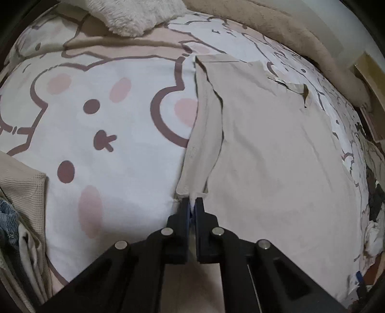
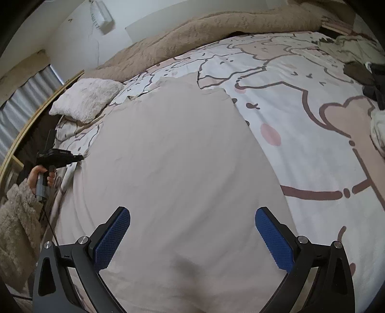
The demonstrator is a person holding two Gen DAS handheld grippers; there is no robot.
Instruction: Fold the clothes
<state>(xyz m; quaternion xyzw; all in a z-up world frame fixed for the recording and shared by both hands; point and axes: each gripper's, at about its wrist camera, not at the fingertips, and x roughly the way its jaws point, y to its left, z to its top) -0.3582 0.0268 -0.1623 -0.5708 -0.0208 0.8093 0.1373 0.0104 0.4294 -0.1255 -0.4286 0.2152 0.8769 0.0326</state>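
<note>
A beige garment [image 1: 269, 149] lies spread flat on a bed with a bear-print sheet [image 1: 101, 134]. Its left edge is folded inward in a narrow strip [image 1: 204, 134]. My left gripper [image 1: 192, 204] is shut on the near corner of that folded strip. In the right wrist view the same beige garment [image 2: 173, 163] fills the middle, and my right gripper [image 2: 192, 216] hovers open and empty above its near part, blue pads [image 2: 113, 238] wide apart. The left gripper [image 2: 80, 157] shows there at the garment's left edge, held by a hand.
A fluffy white pillow [image 1: 134, 16] and a tan blanket [image 1: 300, 38] lie at the far side of the bed. A pile of other clothes [image 1: 16, 216] sits at the left edge, and dark clothes [image 2: 368, 77] lie at the far right. A wooden bed frame [image 2: 31, 120] runs along the left.
</note>
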